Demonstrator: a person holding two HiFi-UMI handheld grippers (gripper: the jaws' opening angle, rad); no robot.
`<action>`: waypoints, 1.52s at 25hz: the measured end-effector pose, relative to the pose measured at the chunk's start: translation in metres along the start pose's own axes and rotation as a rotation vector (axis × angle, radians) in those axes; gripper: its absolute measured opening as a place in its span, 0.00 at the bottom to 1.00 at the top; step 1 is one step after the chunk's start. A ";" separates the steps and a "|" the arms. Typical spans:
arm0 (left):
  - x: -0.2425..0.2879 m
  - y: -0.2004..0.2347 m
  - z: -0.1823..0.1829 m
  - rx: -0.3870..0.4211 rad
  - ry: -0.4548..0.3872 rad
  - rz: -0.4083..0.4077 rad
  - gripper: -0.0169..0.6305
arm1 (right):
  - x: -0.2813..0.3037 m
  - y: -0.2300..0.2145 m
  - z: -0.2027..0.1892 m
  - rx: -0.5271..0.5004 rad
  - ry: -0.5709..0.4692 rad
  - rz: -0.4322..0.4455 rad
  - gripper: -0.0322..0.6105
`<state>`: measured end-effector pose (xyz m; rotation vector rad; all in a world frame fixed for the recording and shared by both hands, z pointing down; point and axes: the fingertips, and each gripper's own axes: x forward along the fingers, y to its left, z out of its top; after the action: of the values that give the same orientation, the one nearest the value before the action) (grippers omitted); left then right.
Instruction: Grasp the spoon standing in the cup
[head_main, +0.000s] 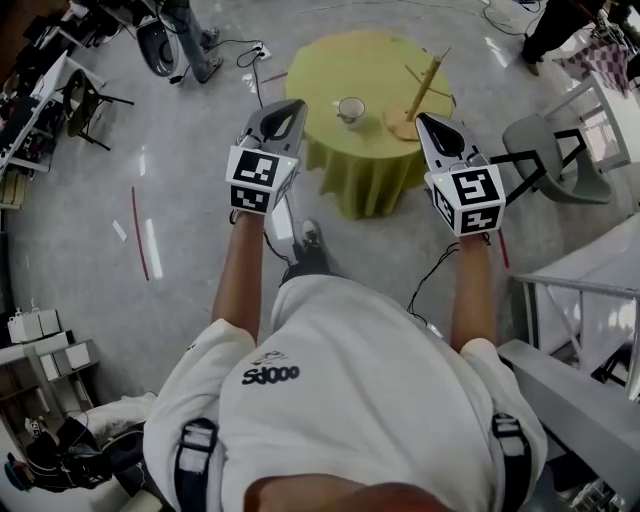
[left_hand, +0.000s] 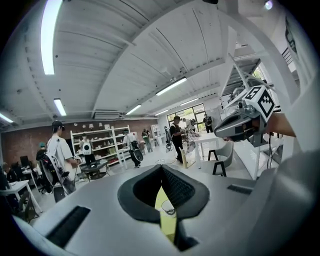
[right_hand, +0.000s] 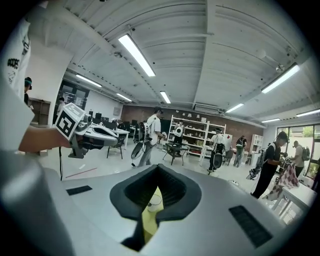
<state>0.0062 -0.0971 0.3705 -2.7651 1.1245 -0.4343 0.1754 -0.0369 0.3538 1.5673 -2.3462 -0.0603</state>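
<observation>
The left gripper (head_main: 292, 108), jaws together and empty, hovers short of the far table (head_main: 365, 165), where the cup (head_main: 350, 109) stands; its spoon is too small to make out. The right gripper (head_main: 428, 124) is likewise closed on nothing. This looks like the approach step, and the next move calls for stepping closer and opening one gripper's jaws above the cup.

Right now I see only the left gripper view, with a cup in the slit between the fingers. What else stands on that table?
Observer: A wooden stand, apart from the cup, to its right on the yellow table.
Operator: Is the right gripper open?
Observer: No, the right gripper has its fingers together, empty.
Operator: Where are both grippers?
Observer: In the head view the left gripper is left of the cup, the other right; neither touches it.
</observation>
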 end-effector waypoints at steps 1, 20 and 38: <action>0.009 0.011 -0.001 0.004 0.001 -0.007 0.07 | 0.015 -0.004 0.002 -0.001 0.005 -0.007 0.08; 0.123 0.129 -0.062 -0.044 0.068 -0.194 0.07 | 0.190 -0.031 -0.002 0.033 0.115 -0.106 0.09; 0.181 0.102 -0.163 -0.239 0.298 -0.139 0.07 | 0.262 -0.003 -0.183 0.029 0.433 0.232 0.30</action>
<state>0.0117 -0.2976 0.5420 -3.0760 1.1093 -0.8011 0.1383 -0.2498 0.5887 1.1645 -2.1640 0.3338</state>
